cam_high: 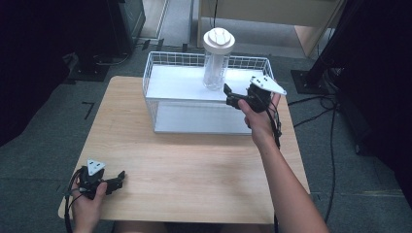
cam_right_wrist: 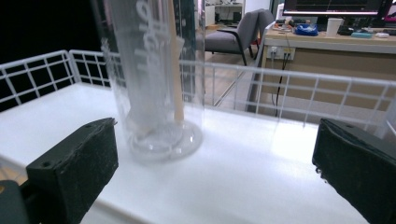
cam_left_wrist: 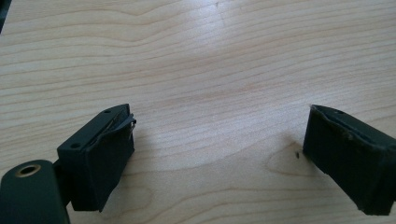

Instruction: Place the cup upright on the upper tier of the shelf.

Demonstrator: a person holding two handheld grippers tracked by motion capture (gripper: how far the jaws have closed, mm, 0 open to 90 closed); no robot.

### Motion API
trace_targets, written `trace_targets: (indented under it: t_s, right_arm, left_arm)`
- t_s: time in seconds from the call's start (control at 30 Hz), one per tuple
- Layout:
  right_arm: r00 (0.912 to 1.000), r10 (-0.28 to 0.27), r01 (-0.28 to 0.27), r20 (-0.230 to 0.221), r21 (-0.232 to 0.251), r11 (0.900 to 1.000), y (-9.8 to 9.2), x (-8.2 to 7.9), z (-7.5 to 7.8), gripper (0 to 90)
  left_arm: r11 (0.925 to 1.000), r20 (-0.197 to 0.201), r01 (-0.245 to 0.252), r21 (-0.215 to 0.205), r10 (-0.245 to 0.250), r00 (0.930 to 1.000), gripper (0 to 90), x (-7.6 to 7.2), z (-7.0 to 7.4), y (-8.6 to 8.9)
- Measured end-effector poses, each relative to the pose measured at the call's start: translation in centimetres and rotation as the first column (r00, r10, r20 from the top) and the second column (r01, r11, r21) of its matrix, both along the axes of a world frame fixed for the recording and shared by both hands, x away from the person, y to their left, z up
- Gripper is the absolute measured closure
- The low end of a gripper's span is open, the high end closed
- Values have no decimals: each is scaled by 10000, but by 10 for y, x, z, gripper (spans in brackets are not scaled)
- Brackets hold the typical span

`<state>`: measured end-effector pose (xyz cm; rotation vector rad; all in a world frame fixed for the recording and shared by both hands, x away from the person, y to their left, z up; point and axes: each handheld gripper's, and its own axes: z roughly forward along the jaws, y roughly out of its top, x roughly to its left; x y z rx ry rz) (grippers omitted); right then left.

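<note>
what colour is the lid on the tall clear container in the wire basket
White: the round lid on the tall clear plastic container shows best in the high view.

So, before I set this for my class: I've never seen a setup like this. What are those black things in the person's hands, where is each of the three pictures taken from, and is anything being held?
There is no robot here. A person holds a hand-operated two-jaw clamp in each hand. The high view looks down on a wooden table from above the person's side. The other two pictures come from small cameras riding on the clamps, each looking along its own black jaws.

On the table stands a white wire basket with a shelf inside. On that shelf stands a tall clear container with a white lid.

The left gripper rests low near the table's front corner, jaws open over bare wood. The right gripper is beside the container's base, jaws wide apart, not touching it. Nothing is held.
</note>
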<state>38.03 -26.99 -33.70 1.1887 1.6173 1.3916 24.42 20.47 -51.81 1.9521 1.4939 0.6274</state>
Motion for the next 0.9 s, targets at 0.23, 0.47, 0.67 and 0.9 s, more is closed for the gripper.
trace_targets:
  t_s: [0.23,0.47,0.67,0.9]
  right_arm:
    - [10000,32,-32,20,-217,9998,-11,-24,-19,4]
    - [10000,86,-88,-35,-387,9992,-18,-45,-42,4]
    - [9995,78,-91,-317,-405,9991,-24,-57,-62,4]
    - [9983,-39,23,-582,-285,9996,-37,-73,-84,4]
  left_arm:
    - [10000,2,14,29,-14,10000,93,0,0,0]
    - [10000,7,10,22,-10,10000,93,0,0,0]
    - [10000,-6,7,10,-7,10000,93,0,0,0]
    - [10000,1,-1,6,1,10000,93,0,0,0]
